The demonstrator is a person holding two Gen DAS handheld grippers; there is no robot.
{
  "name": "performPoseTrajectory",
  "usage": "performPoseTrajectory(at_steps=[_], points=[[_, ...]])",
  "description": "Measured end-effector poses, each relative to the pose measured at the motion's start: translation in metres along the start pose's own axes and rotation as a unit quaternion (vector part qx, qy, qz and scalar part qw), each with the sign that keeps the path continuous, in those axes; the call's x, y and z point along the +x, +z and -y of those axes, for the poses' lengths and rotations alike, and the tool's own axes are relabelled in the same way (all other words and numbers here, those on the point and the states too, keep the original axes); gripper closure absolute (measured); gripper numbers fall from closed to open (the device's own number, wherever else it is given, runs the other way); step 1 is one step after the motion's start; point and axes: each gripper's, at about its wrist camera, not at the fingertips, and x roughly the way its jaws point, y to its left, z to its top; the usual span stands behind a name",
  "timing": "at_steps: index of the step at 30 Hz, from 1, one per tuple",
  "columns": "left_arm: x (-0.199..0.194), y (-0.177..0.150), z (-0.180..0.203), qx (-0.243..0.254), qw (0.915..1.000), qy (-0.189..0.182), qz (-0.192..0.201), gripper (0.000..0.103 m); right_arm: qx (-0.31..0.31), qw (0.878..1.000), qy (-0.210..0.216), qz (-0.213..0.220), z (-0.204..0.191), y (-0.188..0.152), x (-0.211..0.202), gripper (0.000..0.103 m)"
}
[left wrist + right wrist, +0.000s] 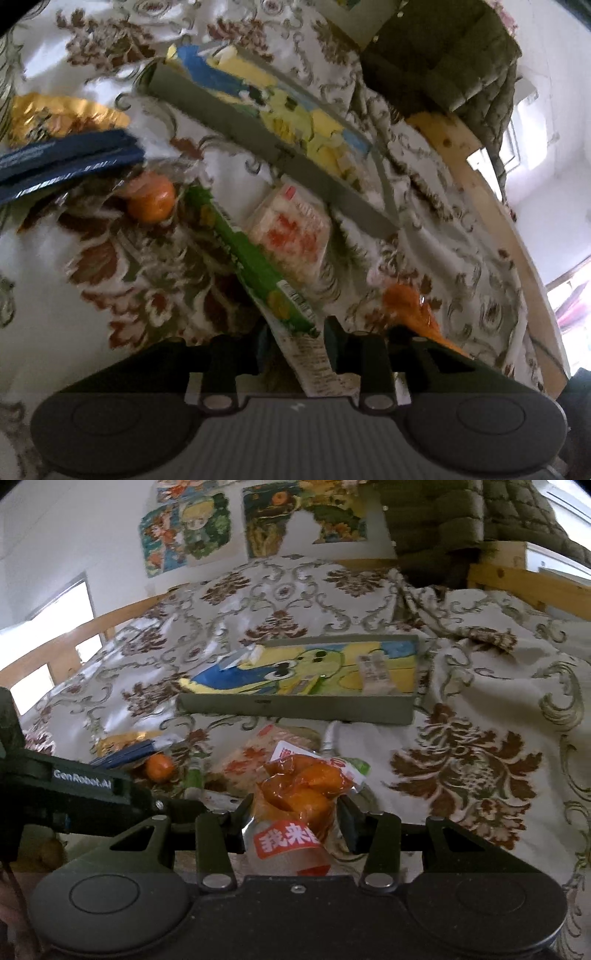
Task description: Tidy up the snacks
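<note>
1. The left gripper [291, 332] was clamped on the near end of a long green snack packet [255, 258]; the packet ran up and away from the jaws, over the bed.
2. The right gripper [295, 812] was closed on a clear pouch of orange snack pieces [303, 794], with a red-and-white label facing the camera. In the left wrist view the same pouch [410, 306] showed just right of the left gripper.
3. The left gripper's body [85, 794] reached in from the left edge of the right wrist view, close beside the right gripper.
4. A bedspread [461, 768] with a brown and grey floral pattern covered the bed and carried everything.
5. A shallow grey box [295, 705] with a cartoon lining lay open in the middle of the bed, farther off than both grippers. A small white packet [376, 674] lay inside at its right end.
6. Between the box and the grippers lay a clear packet with red print [291, 232], touching the green one.
7. To the left lay a small orange fruit [159, 767], a dark blue packet [70, 166] and a gold packet [62, 114], bunched together.
8. Cartoon pictures [192, 528] hung on the far wall; a wooden bed rail [491, 206] ran along the right side.
</note>
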Motion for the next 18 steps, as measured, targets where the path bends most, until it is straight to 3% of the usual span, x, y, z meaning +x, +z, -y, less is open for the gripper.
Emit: performPoseTrajectory(at_steps=[4,11,18], points=[[0.007,0.006,0.014,0.022,0.9997,-0.004,0.013,0.069,0.018,1.000,-0.013,0.005,0.014,0.004,-0.001,0.055],[0.034,0.006,0.022,0.021,0.9994,0.024,-0.014,0.064,0.035,0.999,-0.020,0.010,0.026,0.007,-0.003,0.055],[0.035,0.001,0.018,0.026,0.9989,0.029,-0.025,0.075,0.029,0.999,-0.016,0.011,0.025,0.007,-0.003,0.055]])
